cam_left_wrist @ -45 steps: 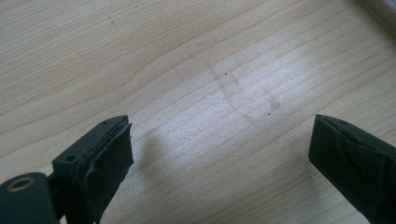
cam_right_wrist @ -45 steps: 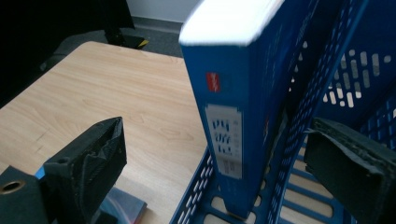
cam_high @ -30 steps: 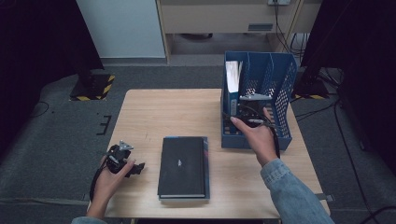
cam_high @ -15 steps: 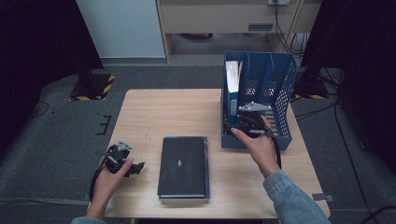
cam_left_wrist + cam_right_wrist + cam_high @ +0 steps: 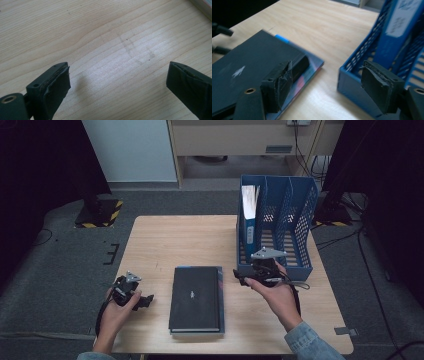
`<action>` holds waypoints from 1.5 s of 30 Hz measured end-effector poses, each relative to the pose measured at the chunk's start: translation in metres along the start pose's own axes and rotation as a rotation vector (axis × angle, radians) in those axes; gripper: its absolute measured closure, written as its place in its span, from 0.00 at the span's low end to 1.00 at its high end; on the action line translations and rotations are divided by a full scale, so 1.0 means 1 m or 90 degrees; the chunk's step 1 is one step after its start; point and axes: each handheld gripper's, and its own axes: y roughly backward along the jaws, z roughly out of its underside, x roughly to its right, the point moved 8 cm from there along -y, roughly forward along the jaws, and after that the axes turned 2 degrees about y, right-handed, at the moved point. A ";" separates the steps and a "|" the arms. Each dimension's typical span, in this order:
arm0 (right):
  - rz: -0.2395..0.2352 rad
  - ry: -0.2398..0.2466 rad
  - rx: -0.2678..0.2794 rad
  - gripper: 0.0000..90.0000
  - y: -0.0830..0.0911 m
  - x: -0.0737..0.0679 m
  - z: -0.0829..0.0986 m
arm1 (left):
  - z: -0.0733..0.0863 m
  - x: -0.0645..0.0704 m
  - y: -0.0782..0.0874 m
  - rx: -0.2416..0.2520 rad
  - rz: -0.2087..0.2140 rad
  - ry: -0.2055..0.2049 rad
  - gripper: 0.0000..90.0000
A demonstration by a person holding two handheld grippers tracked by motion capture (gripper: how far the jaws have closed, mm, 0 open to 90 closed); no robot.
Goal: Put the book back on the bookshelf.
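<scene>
A black book (image 5: pixel 195 295) lies flat on a thinner blue-edged book at the table's front middle; the right gripper view shows the black book (image 5: pixel 249 67) at lower left. My right gripper (image 5: pixel 241 279) is open, held low between the books and the blue file rack (image 5: pixel 300 265), with nothing between its jaws. In its own view the right gripper (image 5: pixel 325 86) frames bare wood, with the file rack (image 5: pixel 352 75) at right. My left gripper (image 5: pixel 145 301) rests near the front left edge, left of the books. It is open over bare wood (image 5: pixel 117 77).
The blue file rack has three slots; a blue binder (image 5: pixel 248 217) with white papers stands in its left slot. The wooden table (image 5: pixel 185 240) is bare behind the books. Dark floor and cables surround the table.
My right gripper has drawn back from the file rack toward the person and down, swinging left toward the books. The left gripper has stayed in place.
</scene>
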 end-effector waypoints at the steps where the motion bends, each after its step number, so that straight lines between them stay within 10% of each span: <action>1: 0.000 0.000 0.000 0.28 0.000 0.000 0.000 | 0.000 0.000 0.000 0.000 0.000 0.000 0.05; 21: -0.049 0.057 -0.062 0.15 -0.030 -0.043 0.051 | 0.000 0.018 0.000 -0.004 0.033 0.011 0.06; 33: -0.077 0.008 -0.079 0.11 -0.036 -0.067 0.064 | -0.010 0.027 0.021 0.061 0.070 0.040 0.07; 45: -0.120 0.042 -0.092 0.09 -0.039 -0.089 0.060 | -0.040 0.077 0.047 0.121 0.158 0.029 0.07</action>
